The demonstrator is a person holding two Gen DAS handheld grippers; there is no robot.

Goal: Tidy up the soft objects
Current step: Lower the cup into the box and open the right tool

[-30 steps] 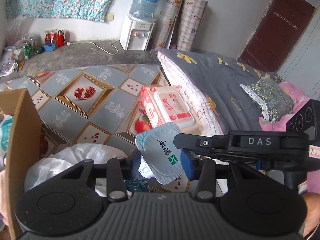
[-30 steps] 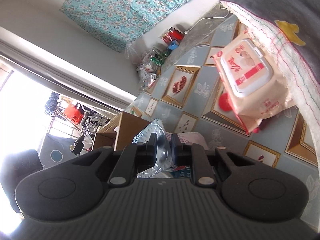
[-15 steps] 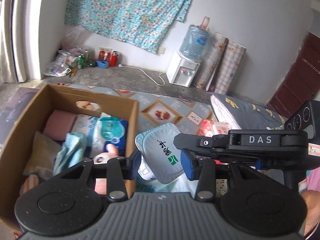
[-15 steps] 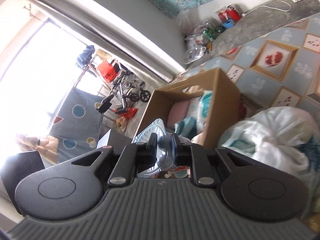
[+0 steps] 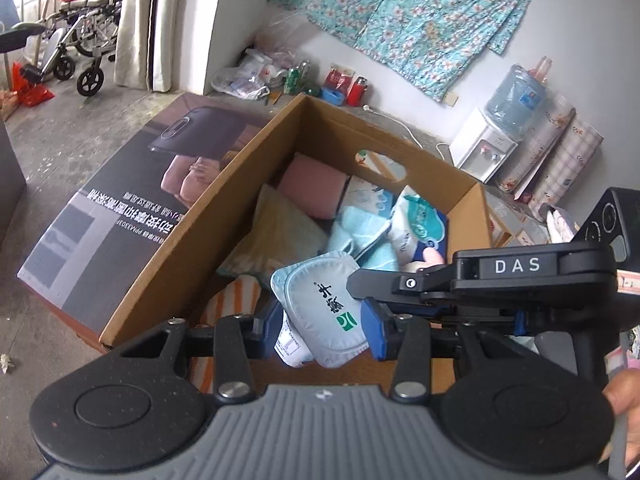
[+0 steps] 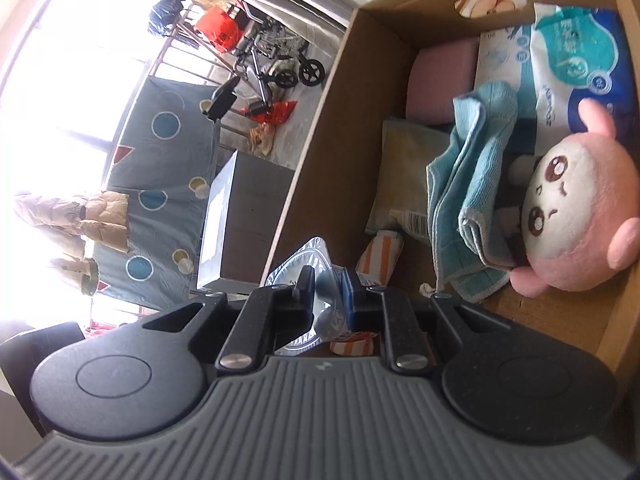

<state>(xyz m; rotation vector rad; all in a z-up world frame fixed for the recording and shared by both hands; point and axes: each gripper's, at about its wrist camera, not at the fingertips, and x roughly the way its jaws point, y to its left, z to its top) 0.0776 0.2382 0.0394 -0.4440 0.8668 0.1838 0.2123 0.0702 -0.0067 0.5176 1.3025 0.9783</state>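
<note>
A pale blue soft pouch (image 5: pixel 320 300) with green print hangs over the open cardboard box (image 5: pixel 256 168). My right gripper (image 6: pixel 328 292) is shut on the pouch (image 6: pixel 316 280); its black body also crosses the left wrist view (image 5: pixel 472 280). My left gripper (image 5: pixel 324 328) has its blue pads either side of the pouch's lower part, seemingly touching it. Inside the box lie a pink cushion (image 5: pixel 312 188), a teal towel (image 6: pixel 472 184), a tissue pack (image 6: pixel 576 52), a pink plush toy (image 6: pixel 576 208) and an orange striped cloth (image 5: pixel 224 308).
The box's printed dark flap (image 5: pixel 132 208) lies open to the left. A water dispenser (image 5: pixel 492 144) stands by the far wall with bottles and bags (image 5: pixel 304 80) on the floor. A wheelchair (image 5: pixel 80 36) stands at the doorway.
Both grippers have swung left from the bed and floor mat to over the box, carrying the pouch. The box interior now fills both views.
</note>
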